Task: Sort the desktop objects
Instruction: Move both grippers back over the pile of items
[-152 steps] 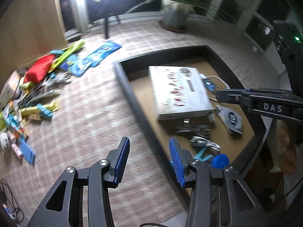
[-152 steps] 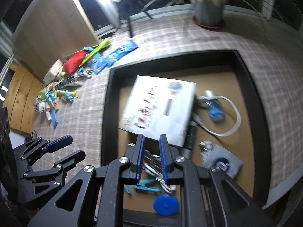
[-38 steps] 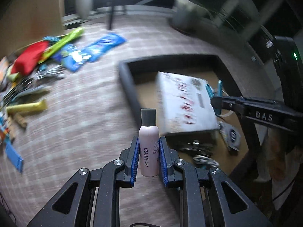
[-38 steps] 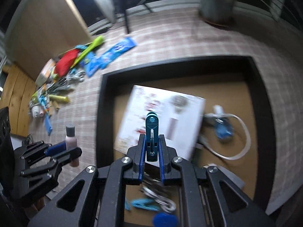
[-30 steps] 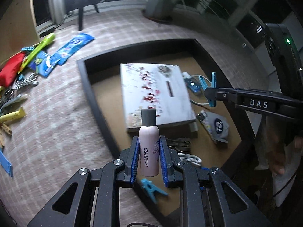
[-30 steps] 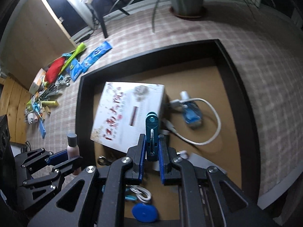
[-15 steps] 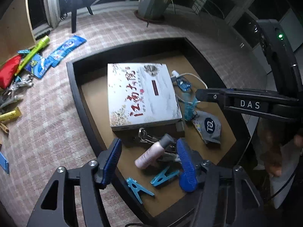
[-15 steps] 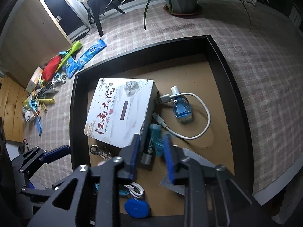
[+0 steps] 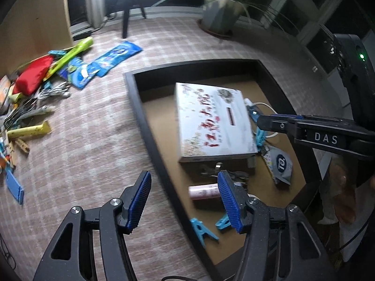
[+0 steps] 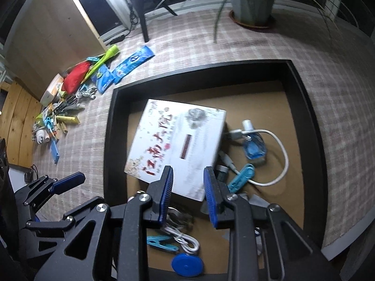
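"DAS" in white on the right hand-held gripper (image 9: 269, 124) body. White box (image 9: 212, 121) lid: red Chinese calligraphy, roughly "江南大院". Grey sachet (image 9: 280, 165): round "ra"-like logo.

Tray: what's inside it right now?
The tray holds a white box, a pink bottle lying flat, a white cable, a small blue bottle, blue clips and a blue disc. Anything under the box is hidden.
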The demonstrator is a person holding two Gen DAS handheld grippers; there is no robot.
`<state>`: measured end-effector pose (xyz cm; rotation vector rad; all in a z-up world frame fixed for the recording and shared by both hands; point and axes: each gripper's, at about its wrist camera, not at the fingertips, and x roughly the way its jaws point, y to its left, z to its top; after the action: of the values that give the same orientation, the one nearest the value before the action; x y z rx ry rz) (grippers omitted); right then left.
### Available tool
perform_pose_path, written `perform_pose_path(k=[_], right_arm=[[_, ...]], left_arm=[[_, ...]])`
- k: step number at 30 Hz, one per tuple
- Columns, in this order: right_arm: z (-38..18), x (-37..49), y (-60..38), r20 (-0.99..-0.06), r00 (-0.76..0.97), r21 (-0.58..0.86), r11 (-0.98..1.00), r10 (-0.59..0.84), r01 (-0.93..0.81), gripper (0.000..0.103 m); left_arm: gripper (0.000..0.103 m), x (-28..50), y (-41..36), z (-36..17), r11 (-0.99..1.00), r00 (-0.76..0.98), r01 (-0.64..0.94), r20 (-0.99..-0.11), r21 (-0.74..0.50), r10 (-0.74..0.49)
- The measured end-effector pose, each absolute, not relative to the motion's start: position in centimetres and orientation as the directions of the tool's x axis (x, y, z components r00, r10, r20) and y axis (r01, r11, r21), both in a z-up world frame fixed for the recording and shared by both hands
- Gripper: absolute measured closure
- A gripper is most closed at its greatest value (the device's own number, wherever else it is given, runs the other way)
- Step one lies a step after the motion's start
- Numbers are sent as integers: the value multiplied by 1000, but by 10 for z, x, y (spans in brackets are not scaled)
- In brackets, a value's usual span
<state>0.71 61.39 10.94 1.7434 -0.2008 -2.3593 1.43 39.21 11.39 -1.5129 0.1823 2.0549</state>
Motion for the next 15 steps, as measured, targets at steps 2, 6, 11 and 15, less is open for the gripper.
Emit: perform_pose_path(k=[2, 6, 11, 15], right_arm=[[111, 3, 602, -927, -282, 229, -968, -249, 102, 76], [115, -5, 578, -922, -278, 235, -961, -268, 146, 76], [121, -15, 538, -917, -266, 241, -945, -296, 220, 76], [124, -24, 504, -915, -251, 246, -930, -316, 275, 76]], left_arm=[[47, 10, 384, 114, -837, -204, -503, -911, -216, 358], [47, -2, 362, 113, -865, -224, -457, -914, -209, 339], [47, -15, 329, 110, -900, -245, -385, -917, -207, 316], [47, -26, 301, 107, -923, -264, -327, -918, -204, 297]])
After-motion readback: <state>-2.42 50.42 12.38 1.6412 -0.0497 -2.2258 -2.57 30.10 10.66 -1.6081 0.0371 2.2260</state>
